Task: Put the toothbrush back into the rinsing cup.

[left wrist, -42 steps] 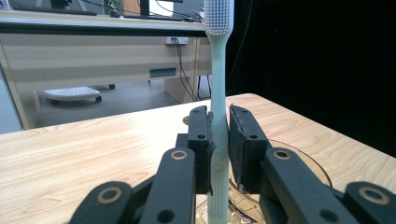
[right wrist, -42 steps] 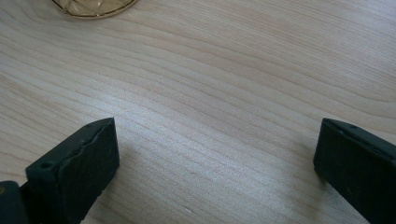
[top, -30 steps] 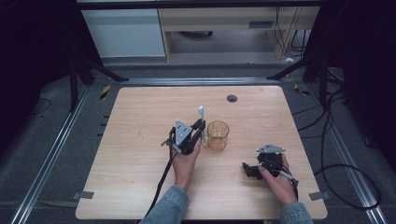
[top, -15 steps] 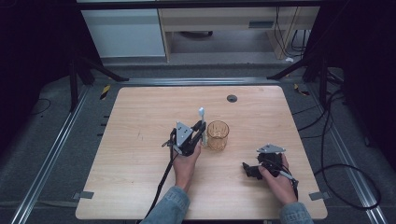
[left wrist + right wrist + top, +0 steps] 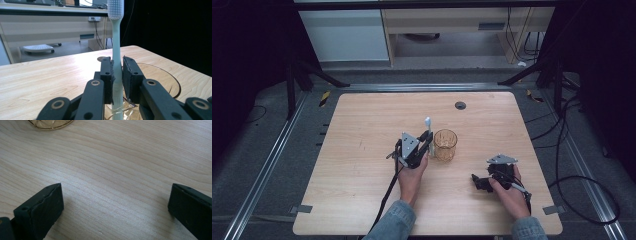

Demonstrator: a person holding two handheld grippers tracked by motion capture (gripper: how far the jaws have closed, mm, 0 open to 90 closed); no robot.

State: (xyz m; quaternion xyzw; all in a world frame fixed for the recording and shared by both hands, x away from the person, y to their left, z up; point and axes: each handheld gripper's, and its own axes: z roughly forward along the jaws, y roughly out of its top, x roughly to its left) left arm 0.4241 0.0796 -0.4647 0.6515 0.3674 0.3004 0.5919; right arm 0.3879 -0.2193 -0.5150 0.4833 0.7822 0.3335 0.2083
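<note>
Left gripper (image 5: 117,75) jaws clamped on a toothbrush (image 5: 116,50), pads pressing the handle from both sides. Long axis upright, bristle head at top, handle end down by the gripper body (slight tilt at most). Toothbrush is pale mint plastic, slim smooth shaft, oblong head with fine white nubs. Pads are matte black, blocky, edges a bit frayed. In the high view the left gripper (image 5: 426,145) sits mid-table, brush head (image 5: 427,120) sticking up above it, just beside an amber glass cup (image 5: 445,145), round, see-through, faceted pattern. Can't tell if brush touches the cup.

Right gripper (image 5: 115,202) jaws wide apart, bare wood between them, cup rim at top edge of its view. High view: right gripper (image 5: 479,181) held low near the table's near-right part, well apart from the cup. Table (image 5: 362,125) light wood grain, rounded corners, small dark round disc (image 5: 460,105) near the far edge.
</note>
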